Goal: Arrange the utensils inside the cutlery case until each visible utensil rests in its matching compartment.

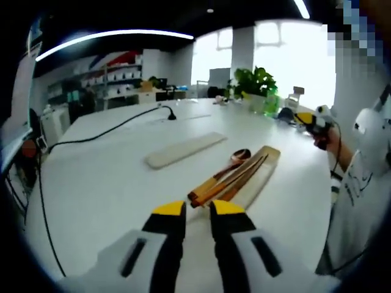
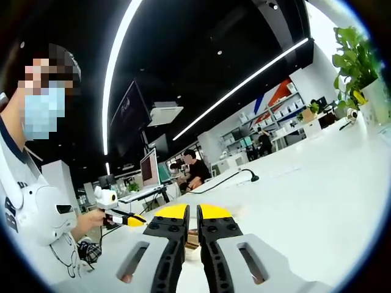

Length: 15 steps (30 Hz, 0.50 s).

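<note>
Left tool (image 1: 198, 210) slightly parted, right tool (image 2: 193, 212) nearly clenched — smooth wooden chopsticks (image 1: 229, 180), perhaps a spoon (image 1: 235, 159), lie in the shallow case (image 1: 269, 160).

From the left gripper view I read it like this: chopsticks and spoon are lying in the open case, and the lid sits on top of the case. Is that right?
Not quite. In the left gripper view the chopsticks and spoon do lie in the open case, but the lid is not on it: it lies flat on the table, apart, beyond the case.
</note>
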Each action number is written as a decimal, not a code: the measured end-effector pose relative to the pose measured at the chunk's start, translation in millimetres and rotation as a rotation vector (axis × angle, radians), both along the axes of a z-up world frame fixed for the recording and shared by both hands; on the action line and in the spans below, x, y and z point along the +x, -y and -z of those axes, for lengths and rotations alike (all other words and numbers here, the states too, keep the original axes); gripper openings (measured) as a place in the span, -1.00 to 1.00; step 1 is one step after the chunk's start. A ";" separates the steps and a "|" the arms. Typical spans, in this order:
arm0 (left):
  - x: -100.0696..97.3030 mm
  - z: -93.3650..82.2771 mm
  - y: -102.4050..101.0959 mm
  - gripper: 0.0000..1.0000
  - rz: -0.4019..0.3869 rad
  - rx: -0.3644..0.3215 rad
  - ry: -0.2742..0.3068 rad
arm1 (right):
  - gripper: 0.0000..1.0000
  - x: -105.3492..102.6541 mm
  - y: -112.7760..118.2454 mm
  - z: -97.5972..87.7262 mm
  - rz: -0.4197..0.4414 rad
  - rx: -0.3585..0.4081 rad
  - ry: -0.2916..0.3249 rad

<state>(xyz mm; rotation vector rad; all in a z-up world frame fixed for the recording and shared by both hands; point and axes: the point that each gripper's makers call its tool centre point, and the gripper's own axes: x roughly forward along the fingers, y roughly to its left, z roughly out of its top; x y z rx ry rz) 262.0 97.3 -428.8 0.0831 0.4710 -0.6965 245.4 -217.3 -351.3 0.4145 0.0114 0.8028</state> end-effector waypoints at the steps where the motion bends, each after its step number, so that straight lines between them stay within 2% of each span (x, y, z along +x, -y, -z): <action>1: -0.9 2.0 1.3 -0.66 0.005 0.006 -0.004 | -0.92 0.1 -0.1 0.1 -0.001 0.000 0.000; 11: -4.5 3.9 8.6 -0.64 0.032 0.003 0.000 | -0.92 4.4 -7.1 2.8 -0.019 0.000 -0.005; 15: -5.7 3.7 10.2 -0.64 0.043 0.001 0.003 | -0.90 9.2 -9.3 16.8 -0.029 0.012 -0.070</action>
